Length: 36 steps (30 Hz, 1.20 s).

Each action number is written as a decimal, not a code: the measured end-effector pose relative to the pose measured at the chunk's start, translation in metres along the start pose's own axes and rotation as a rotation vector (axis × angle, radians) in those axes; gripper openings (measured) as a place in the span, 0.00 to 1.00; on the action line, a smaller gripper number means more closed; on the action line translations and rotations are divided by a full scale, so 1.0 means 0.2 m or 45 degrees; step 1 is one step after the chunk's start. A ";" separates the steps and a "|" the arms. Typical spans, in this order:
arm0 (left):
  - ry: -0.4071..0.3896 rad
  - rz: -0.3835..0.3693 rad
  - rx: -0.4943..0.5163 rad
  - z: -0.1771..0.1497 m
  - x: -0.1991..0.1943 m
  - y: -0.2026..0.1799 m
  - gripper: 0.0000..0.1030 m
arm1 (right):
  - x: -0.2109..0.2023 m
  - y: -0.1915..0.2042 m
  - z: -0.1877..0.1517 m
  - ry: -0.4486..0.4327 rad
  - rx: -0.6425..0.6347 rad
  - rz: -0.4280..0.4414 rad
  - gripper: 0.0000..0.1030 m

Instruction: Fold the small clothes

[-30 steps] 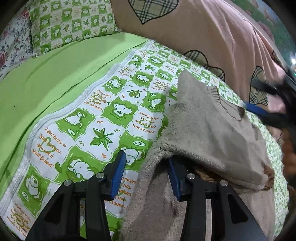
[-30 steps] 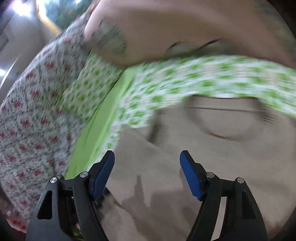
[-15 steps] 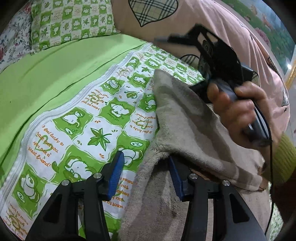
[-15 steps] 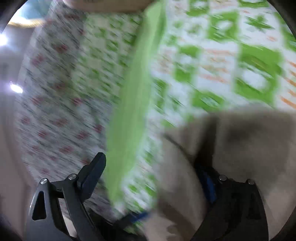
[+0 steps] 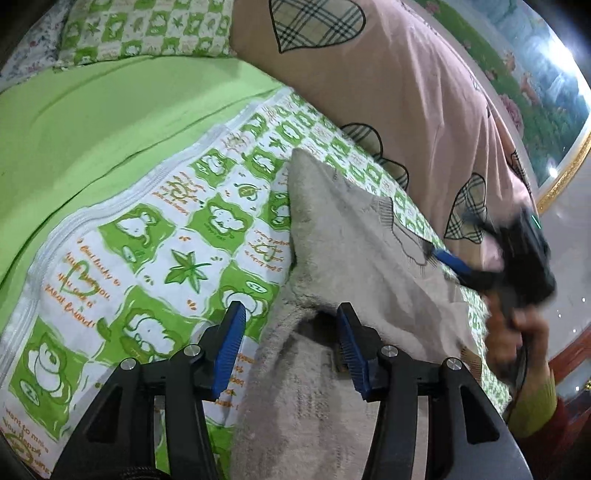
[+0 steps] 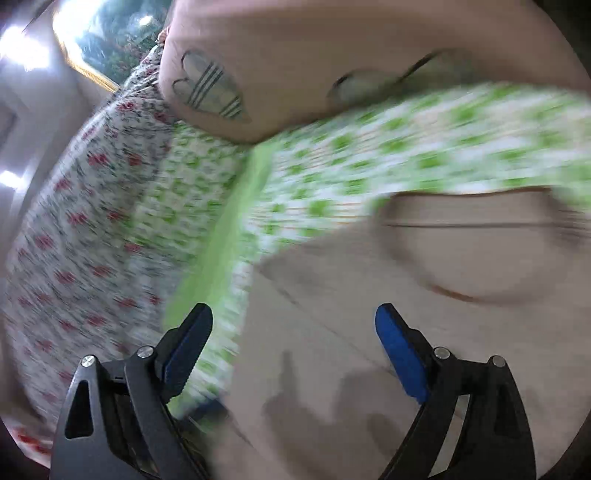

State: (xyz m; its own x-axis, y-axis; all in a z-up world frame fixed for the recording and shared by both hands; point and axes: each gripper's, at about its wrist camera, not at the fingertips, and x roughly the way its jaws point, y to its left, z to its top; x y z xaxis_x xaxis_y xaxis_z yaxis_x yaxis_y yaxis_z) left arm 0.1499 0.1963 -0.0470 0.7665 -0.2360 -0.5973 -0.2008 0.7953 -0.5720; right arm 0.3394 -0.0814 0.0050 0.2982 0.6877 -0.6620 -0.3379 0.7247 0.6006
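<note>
A small beige knit sweater (image 5: pixel 354 251) lies on a green and white printed sheet (image 5: pixel 155 243), with a flap folded over its body. My left gripper (image 5: pixel 291 345) is open, its fingers astride the sweater's near folded edge, one pad on the sheet side and one tucked under the flap. My right gripper (image 6: pixel 295 350) is open above the sweater (image 6: pixel 369 332), holding nothing; this view is blurred by motion. It also shows in the left wrist view (image 5: pixel 458 264), at the sweater's far right edge in the person's hand.
A pink quilt with plaid hearts (image 5: pixel 388 92) lies along the far side. A plain green sheet (image 5: pixel 92 122) is to the left. Printed and floral pillows (image 5: pixel 147 33) sit at the head. A floral cover (image 6: pixel 74 240) is left in the right wrist view.
My right gripper swung from over the flap's middle back to the sweater's far right edge and is open again. The folded flap lies flatter. My left gripper has stayed put.
</note>
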 end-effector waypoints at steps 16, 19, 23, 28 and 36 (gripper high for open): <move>0.081 0.437 0.267 0.20 0.28 -0.18 0.50 | -0.68 -0.54 -0.61 -0.041 0.115 -0.604 0.05; 0.072 0.497 0.338 0.18 0.30 -0.21 0.50 | -0.73 -0.45 -0.58 -0.148 0.070 -0.631 0.05; 0.071 0.536 0.338 0.18 0.33 -0.19 0.55 | -0.74 -0.48 -0.56 -0.171 0.141 -0.674 0.05; 0.087 0.530 0.327 0.17 0.24 -0.19 0.55 | -0.72 -0.56 -0.62 -0.133 0.232 -0.707 0.09; 0.089 0.385 0.338 -0.11 -0.16 -0.21 0.54 | -1.02 -0.32 -0.87 -0.246 0.151 -0.601 0.33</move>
State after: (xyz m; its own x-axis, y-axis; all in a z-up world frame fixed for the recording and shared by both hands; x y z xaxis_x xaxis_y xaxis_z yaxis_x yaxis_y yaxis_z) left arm 0.1202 0.1577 -0.0160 0.6517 0.0004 -0.7585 -0.2391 0.9491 -0.2050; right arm 0.1442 -0.2757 0.0234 0.5566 0.2728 -0.7847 -0.0271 0.9500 0.3110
